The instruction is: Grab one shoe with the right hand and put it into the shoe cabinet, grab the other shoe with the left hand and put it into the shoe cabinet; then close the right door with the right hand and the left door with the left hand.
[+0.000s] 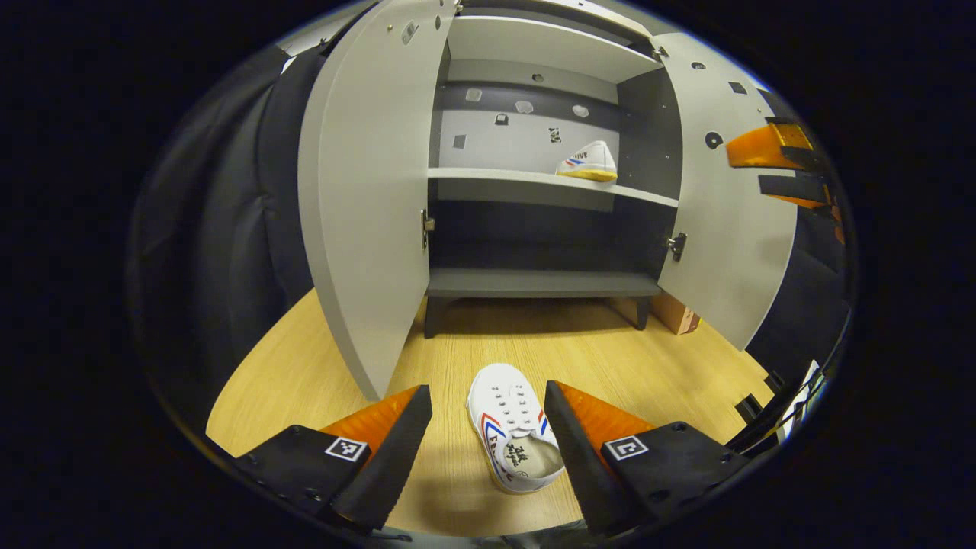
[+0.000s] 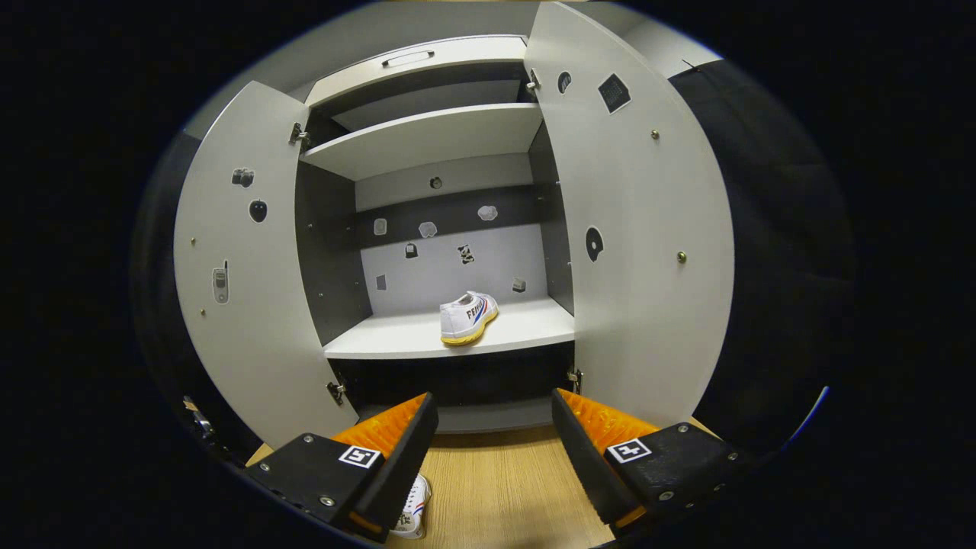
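A white shoe (image 1: 512, 427) with red and blue stripes lies on the wooden floor (image 1: 305, 374) before the cabinet, between the spread fingers of my left gripper (image 1: 488, 435), which is open and not touching it. Part of that shoe (image 2: 412, 511) peeks out beside my right gripper's left finger. The second white shoe (image 1: 589, 162) with a yellow sole stands on the cabinet's middle shelf (image 1: 496, 177); in the right gripper view that shoe (image 2: 467, 316) rests on the shelf (image 2: 412, 335). My right gripper (image 2: 492, 450) hangs open and empty in front of the cabinet; it also appears far right (image 1: 785, 164). Both doors (image 1: 366, 198) (image 1: 724, 229) stand wide.
The grey cabinet has a top shelf (image 2: 427, 137) and a dark bottom shelf (image 1: 541, 284). A cardboard box (image 1: 675, 313) sits on the floor behind the right door. Black cloth walls close in on both sides.
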The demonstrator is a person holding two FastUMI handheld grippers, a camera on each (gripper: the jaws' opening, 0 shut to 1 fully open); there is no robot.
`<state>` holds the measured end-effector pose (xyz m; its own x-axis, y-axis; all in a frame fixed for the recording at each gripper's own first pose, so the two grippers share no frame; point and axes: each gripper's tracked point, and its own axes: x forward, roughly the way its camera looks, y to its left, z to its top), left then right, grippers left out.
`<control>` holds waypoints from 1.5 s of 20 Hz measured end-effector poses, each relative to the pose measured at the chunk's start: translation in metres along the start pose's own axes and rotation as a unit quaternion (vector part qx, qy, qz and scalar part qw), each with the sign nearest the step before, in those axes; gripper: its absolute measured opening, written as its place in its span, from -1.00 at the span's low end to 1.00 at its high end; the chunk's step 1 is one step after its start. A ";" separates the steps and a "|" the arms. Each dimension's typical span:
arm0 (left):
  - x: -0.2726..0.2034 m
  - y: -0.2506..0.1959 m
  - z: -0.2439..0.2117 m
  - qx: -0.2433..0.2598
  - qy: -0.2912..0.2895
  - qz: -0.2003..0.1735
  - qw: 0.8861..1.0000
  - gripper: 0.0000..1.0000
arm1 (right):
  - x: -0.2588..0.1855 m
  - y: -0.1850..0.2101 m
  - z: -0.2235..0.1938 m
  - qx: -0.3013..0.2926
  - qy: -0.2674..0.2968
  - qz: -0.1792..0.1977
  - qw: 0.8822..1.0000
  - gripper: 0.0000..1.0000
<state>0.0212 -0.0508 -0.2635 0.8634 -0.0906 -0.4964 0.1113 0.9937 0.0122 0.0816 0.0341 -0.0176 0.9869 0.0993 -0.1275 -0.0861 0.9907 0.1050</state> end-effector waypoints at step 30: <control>0.093 0.006 -0.120 -0.019 0.258 0.007 0.966 -0.82 | -0.037 -0.026 -0.028 -0.050 0.012 -0.021 0.998 0.85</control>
<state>0.0427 -0.0452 -0.4136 0.5039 -0.0424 -0.8627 0.0754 0.9971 -0.0050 0.0430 0.0075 -0.0427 0.9865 0.0582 -0.1533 -0.0590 0.9983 -0.0008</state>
